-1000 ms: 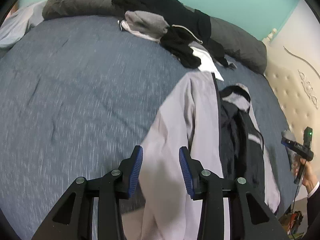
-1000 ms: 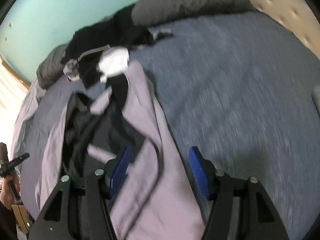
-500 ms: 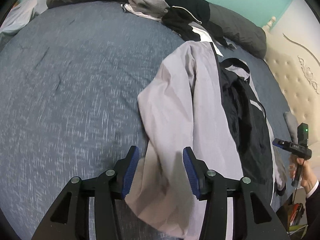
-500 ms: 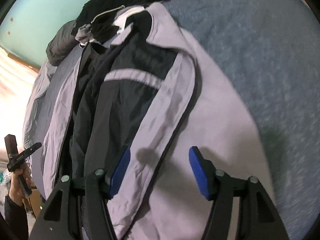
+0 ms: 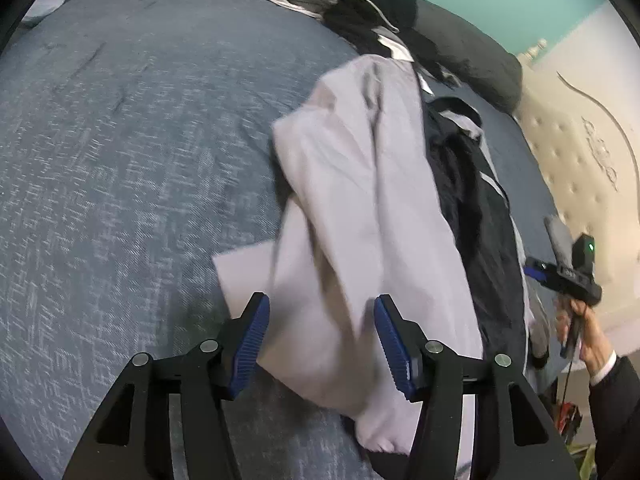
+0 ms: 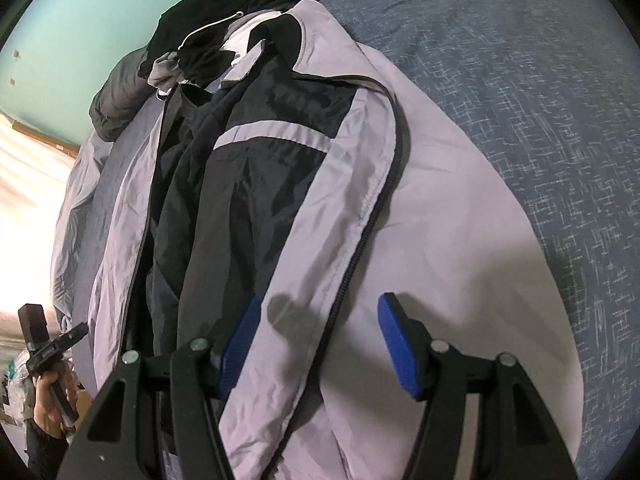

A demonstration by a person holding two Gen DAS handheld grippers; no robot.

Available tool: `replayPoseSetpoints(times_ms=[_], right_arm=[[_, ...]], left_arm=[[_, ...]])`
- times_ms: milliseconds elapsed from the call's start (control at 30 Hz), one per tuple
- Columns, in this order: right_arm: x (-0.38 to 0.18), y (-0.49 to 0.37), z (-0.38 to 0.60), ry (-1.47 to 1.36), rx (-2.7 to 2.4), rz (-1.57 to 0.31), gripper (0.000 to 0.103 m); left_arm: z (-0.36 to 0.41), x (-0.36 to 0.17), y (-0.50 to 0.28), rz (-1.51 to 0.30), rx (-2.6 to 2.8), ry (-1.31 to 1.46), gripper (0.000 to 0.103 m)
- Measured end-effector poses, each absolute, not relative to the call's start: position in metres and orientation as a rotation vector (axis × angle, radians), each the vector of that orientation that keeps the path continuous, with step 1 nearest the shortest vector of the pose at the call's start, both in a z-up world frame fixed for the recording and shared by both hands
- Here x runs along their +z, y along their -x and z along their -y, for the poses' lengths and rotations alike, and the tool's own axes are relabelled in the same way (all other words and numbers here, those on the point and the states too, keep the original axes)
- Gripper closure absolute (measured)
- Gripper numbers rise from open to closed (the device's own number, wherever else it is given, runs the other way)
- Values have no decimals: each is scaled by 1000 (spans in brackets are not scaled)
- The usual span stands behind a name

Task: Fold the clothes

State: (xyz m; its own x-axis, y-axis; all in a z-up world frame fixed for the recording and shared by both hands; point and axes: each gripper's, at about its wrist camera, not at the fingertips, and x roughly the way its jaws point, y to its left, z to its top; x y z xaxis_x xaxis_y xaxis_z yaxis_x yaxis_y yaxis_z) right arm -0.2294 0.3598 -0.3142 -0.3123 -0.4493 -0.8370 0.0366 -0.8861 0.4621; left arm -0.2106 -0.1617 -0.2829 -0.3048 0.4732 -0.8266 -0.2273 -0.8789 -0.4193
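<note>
Pale lilac zip-front jacket [image 6: 420,208] lay unfolded on the blue bed [image 5: 120,140]; left claw [image 5: 318,344], jaws just widened, and right claw [image 6: 316,340] gaped empty. Each should pinch one hem corner near six o'clock.

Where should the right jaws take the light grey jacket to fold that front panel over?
Probably the zipper edge of the grey jacket, the dark line running up the open front. It lies flat on the blue bedspread with the panel spread beside it, so come down from above, one pad each side. The right gripper is open and already straddles it.
</note>
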Motion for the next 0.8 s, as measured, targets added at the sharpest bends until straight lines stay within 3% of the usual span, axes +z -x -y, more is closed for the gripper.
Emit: replayPoseSetpoints(times_ms=[167, 200, 267, 300, 500, 800], right_arm=[[-316, 227, -364, -1637, -2279, 546, 41], [-316, 226, -364, -1640, -2281, 550, 41], [-315, 224, -364, -1643, -2283, 552, 41], [-314, 223, -363, -1644, -2283, 549, 41], [-308, 224, -363, -1629, -2290, 549, 41], [-301, 225, -365, -1614, -2305, 558, 41]], left_arm=[[147, -286, 202, 220, 2199, 1512, 46], [145, -289, 202, 212, 2189, 1521, 51], [140, -294, 200, 183, 2173, 1536, 94], [138, -296, 200, 168, 2169, 1539, 101], [150, -285, 204, 143, 2195, 1524, 102], [205, -197, 238, 76, 2414, 1394, 102]])
